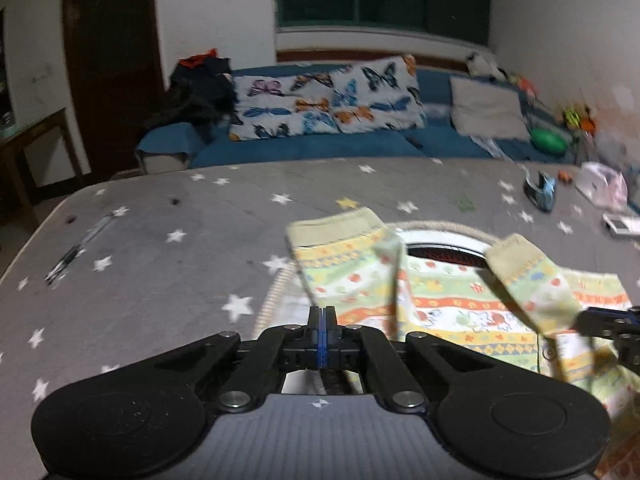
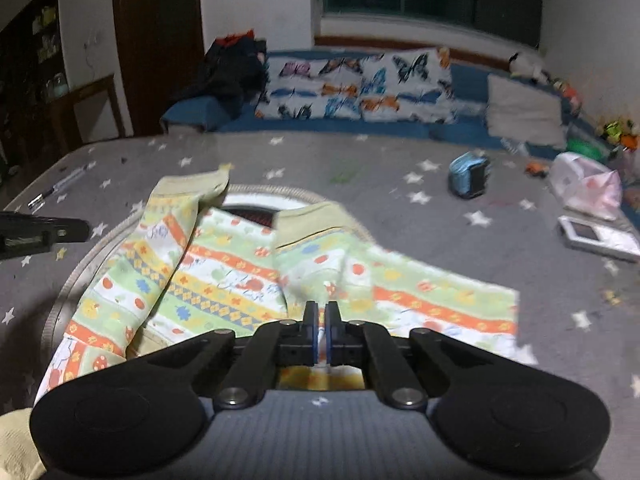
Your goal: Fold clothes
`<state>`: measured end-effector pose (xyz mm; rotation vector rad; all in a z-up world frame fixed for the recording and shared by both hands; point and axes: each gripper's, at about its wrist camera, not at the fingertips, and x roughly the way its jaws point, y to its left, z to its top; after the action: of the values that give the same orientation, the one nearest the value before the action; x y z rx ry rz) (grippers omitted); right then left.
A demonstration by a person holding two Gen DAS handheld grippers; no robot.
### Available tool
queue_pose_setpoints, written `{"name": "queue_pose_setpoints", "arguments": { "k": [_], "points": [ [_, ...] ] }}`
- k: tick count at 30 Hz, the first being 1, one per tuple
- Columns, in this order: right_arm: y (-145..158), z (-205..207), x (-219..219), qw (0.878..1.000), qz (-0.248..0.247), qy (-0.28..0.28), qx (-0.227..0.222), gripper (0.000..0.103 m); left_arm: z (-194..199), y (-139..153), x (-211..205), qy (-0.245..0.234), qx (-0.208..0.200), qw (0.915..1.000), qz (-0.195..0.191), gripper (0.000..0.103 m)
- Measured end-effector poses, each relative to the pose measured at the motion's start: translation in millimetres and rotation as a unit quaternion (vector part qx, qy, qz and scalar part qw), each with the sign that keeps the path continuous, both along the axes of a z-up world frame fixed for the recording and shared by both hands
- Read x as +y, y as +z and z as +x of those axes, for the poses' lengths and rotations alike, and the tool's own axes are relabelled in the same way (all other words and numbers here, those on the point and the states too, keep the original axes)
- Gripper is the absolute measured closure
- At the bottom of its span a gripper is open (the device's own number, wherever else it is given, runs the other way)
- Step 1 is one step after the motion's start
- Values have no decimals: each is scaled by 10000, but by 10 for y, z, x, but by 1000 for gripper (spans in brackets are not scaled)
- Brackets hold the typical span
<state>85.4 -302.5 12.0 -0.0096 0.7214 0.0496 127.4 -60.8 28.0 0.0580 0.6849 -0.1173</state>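
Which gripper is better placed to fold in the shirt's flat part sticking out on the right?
Probably the right gripper: it hangs shut over the shirt, beside that flat part. The left gripper sits at the opposite edge, beyond a folded sleeve.

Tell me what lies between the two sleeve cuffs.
Between the left cuff and right cuff, the right wrist view shows a round white rim with a dark red centre.
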Motion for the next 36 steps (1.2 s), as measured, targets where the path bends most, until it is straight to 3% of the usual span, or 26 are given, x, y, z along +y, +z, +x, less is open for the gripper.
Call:
{"name": "queue_pose_setpoints", "arguments": {
  "k": [5,9,11,15,16,20,22,25,31,36],
  "points": [
    [193,-279,-210,9992,50,-229,-328,101,-68,65,78,-7,49,9999,-136,102],
    [340,-547,-424,9972,103,-459,-581,101,-35,34,-53,-180,44,9998,-26,99],
    [392,-738,-574,9953,128,-660,-699,101,25,-9,-163,-300,51,9995,86,89],
    [426,-1205,-906,9897,157,-1162,-827,101,182,-109,-373,-494,48,9983,313,56],
    [416,-1310,-982,9879,192,-1298,-826,101,224,-137,-416,-524,64,9979,364,56],
    [306,-1679,-1240,9808,416,-1788,-656,101,429,-272,-557,-583,203,9966,537,59],
    [229,-1816,-1314,9773,530,-1978,-549,101,502,-335,-562,-550,314,9967,505,93],
    [130,-1985,-1372,9738,634,-2141,-439,101,483,-347,-475,-369,338,9980,377,103],
    [-6,-2134,-1403,9686,848,-2313,-337,101,147,-63,-62,213,-99,9997,63,103],
    [-17,-2165,-1420,9692,898,-2270,-330,101,-294,135,441,815,-382,9958,-149,103]
  ]
}}
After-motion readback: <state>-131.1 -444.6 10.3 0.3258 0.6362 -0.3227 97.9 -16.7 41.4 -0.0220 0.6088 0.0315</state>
